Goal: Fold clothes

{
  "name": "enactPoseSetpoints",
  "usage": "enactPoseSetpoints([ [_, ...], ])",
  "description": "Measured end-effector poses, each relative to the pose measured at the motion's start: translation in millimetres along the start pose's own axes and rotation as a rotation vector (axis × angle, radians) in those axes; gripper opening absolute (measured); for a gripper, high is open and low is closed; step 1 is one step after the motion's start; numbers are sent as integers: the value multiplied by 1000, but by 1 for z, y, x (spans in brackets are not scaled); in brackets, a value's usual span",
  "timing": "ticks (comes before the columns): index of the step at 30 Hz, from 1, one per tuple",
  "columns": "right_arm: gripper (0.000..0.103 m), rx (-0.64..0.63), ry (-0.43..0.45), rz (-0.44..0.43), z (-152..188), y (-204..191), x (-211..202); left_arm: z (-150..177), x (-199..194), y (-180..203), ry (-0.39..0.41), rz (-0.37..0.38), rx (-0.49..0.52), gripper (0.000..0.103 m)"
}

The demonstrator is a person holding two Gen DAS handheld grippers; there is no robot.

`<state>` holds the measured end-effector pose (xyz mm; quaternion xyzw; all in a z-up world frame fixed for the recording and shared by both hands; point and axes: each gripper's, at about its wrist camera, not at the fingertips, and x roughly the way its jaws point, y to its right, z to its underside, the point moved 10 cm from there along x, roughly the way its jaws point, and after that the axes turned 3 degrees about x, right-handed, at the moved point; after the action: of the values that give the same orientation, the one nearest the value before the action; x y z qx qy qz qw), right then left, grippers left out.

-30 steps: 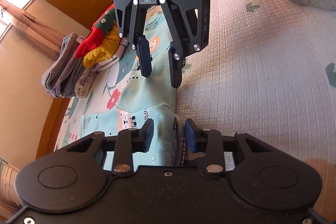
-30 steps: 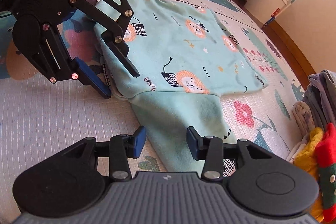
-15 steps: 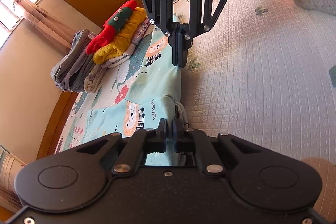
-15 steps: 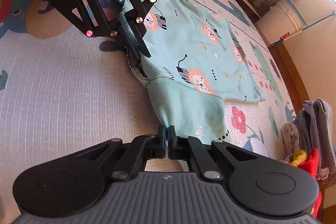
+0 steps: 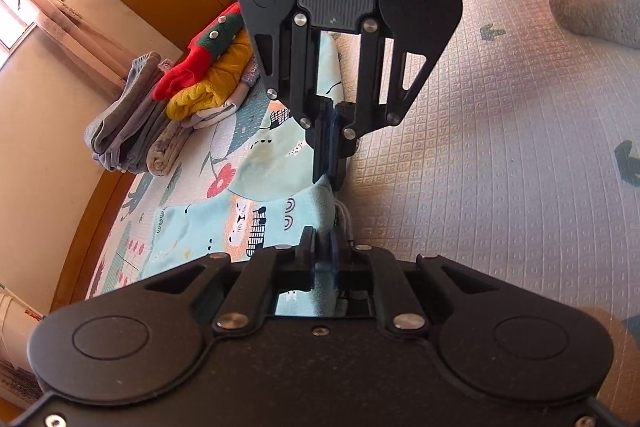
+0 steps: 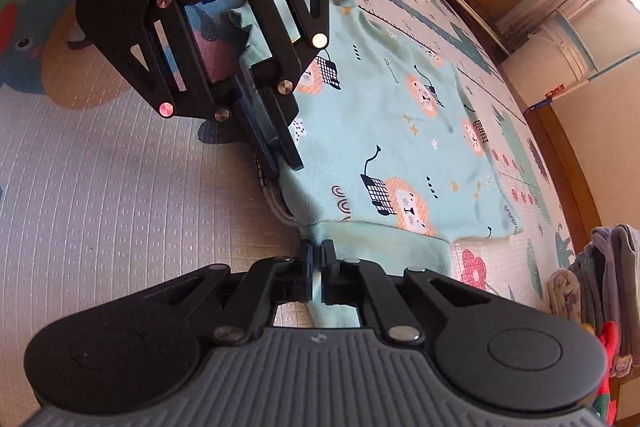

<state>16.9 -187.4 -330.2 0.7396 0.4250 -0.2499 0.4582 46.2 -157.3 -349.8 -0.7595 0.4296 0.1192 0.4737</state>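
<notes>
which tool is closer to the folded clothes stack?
Right. The right tool grips the mint top at the end nearer the folded stack; the left tool grips the same edge farther along.

The garment point(image 6: 404, 131) lies on the mat point(image 6: 100, 187), folded clothes point(image 5: 168, 107) seemingly just beyond it.

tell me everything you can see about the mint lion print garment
The mint lion-print garment looks like soft fleece, printed with orange lions, stars and small black marks. It lies mostly flat on the play mat, with a plain mint sleeve running toward the camera. Both tools are shut on its near edge: the right tool and the left tool.
</notes>
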Motion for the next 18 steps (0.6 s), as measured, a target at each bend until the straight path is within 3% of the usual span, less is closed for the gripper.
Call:
enactPoseSetpoints([
  [4,5,-23,-8,16,6,-9,-8,5,-9,-13,-5,27,-85,11],
  [7,14,-13,36,46,-2,-7,-16,10,-11,-14,-9,40,-103,13],
  [9,42,-18,78,66,-12,-5,-20,12,-11,-11,-14,38,-96,23],
  [11,48,-47,114,47,-23,-6,-17,14,-7,-8,-27,49,-97,29],
  [14,42,-98,114,11,-28,-12,-8,19,-3,-2,-53,37,-44,28],
  [15,28,-101,101,-9,-27,-13,-4,20,-3,0,-57,31,-17,12],
  [16,17,-102,98,-6,-27,-12,-4,18,-5,1,-44,-7,36,9],
  [18,12,-114,99,7,-29,-11,-5,17,-8,7,-16,-70,172,8],
])
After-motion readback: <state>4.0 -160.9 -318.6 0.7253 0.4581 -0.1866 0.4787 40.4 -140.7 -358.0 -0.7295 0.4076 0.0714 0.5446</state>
